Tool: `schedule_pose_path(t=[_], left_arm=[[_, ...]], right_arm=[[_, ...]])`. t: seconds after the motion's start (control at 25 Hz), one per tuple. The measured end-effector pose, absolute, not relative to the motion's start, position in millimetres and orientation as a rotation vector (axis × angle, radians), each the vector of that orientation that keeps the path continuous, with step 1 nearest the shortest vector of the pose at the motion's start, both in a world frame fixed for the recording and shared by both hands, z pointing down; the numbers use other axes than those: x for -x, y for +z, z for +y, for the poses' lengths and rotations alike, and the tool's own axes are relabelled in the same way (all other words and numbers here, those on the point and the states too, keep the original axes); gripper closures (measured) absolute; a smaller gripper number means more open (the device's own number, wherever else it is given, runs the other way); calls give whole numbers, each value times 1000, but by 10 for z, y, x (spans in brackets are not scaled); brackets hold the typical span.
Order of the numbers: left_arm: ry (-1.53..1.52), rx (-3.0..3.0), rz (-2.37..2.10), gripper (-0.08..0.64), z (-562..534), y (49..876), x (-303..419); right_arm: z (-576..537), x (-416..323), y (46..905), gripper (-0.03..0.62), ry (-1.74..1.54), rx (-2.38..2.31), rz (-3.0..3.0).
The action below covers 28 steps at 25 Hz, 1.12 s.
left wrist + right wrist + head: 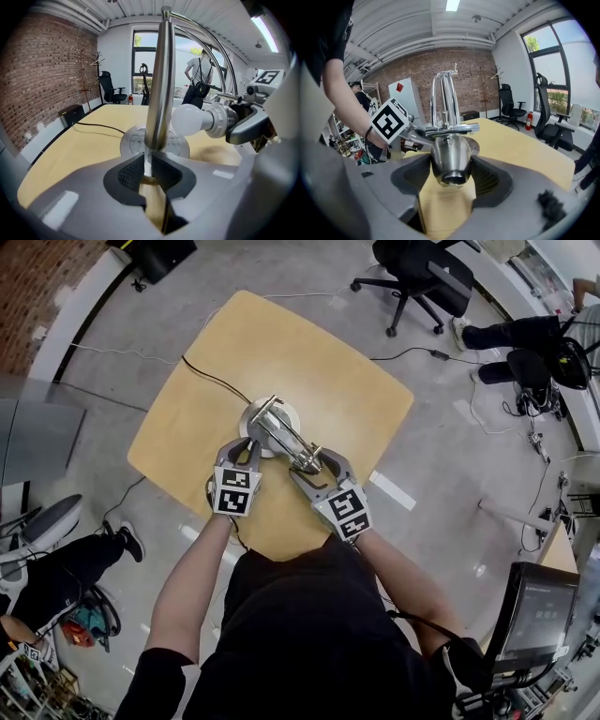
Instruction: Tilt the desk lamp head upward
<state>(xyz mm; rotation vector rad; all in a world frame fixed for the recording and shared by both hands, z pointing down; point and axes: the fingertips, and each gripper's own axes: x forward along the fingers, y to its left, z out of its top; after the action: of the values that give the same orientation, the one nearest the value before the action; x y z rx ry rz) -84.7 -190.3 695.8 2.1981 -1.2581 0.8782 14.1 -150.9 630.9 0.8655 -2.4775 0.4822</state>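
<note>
Centre of frame, on table (361, 395): left gripper (246, 450) clamped on lamp post (158, 93), right gripper (310, 464) pinching lamp head (451, 157). Best approach: brace post, pivot head upward slowly.

The right hand-held gripper (451, 173) has its jaws closed on the lamp head (450, 152), a steel cone whose narrow end points at the camera. Behind it stands the chrome pole (445, 98). The left hand-held gripper (401, 129) reaches the pole from the left, marker cube foremost. The table (520, 150) runs right, towards a chair (508, 110) and a brick wall (468, 70).
</note>
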Motion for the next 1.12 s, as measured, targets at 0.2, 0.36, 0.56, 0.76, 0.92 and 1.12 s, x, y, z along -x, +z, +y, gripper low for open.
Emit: schedule_pose_path(t=[0.2, 0.36, 0.56, 0.76, 0.92, 1.12], left_arm=[[874, -2200, -1279, 511, -1904, 6987, 854], [892, -2218, -1272, 514, -1899, 6955, 811], [888, -2212, -1279, 518, -1923, 6954, 818], [894, -2216, -1305, 525, -1911, 6984, 810], [918, -2217, -1310, 533, -1895, 6988, 810], [937, -2217, -1309, 541, -1900, 7037, 794]], right_arm=[[-1526, -124, 6296, 322, 398, -834, -2480], [-1513, -150, 6304, 322, 290, -791, -2475], [-1534, -150, 6299, 322, 301, -800, -2490], [-1504, -214, 6236, 322, 314, -810, -2489], [-1454, -270, 6149, 322, 320, -818, -2491], [-1415, -345, 6063, 324, 348, -845, -2499]])
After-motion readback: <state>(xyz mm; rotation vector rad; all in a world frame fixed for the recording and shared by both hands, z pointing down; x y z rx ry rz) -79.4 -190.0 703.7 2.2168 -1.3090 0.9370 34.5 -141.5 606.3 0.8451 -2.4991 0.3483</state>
